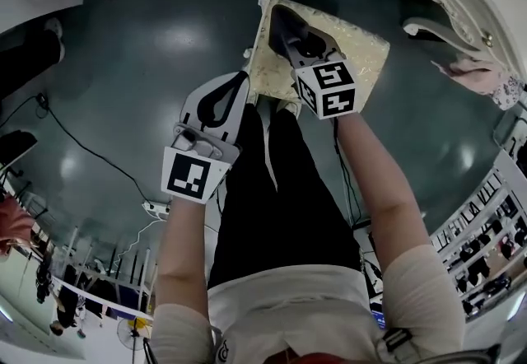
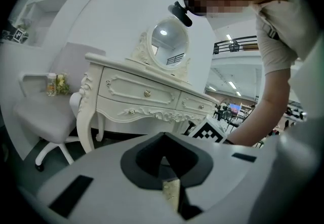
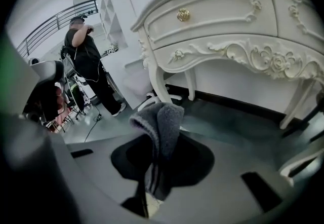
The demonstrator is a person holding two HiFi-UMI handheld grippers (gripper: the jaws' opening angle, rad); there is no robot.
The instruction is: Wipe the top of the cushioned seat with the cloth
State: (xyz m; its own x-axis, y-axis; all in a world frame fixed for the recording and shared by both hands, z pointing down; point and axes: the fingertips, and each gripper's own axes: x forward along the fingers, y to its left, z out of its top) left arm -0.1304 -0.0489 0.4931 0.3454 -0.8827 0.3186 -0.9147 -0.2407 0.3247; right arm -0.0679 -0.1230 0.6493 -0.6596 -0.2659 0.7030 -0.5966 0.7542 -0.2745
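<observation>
The cushioned seat point(image 1: 362, 49), square with a cream and gold patterned top, stands on the floor in front of my legs in the head view. My right gripper point(image 1: 284, 25) is held over the seat's left part. It is shut on a grey fluffy cloth point(image 3: 161, 121), which sticks up from between the jaws of the right gripper point(image 3: 154, 172) in the right gripper view. My left gripper point(image 1: 240, 82) hangs just off the seat's left edge, apart from it. The left gripper point(image 2: 167, 167) has its jaws together with nothing held.
An ornate white dressing table point(image 2: 142, 94) with a round mirror point(image 2: 169, 43) stands ahead, its carved drawers point(image 3: 223, 20) close by. A white chair point(image 2: 43, 119) sits to its left. A person point(image 3: 88, 68) stands farther off. Cables point(image 1: 90, 152) trail over the dark floor.
</observation>
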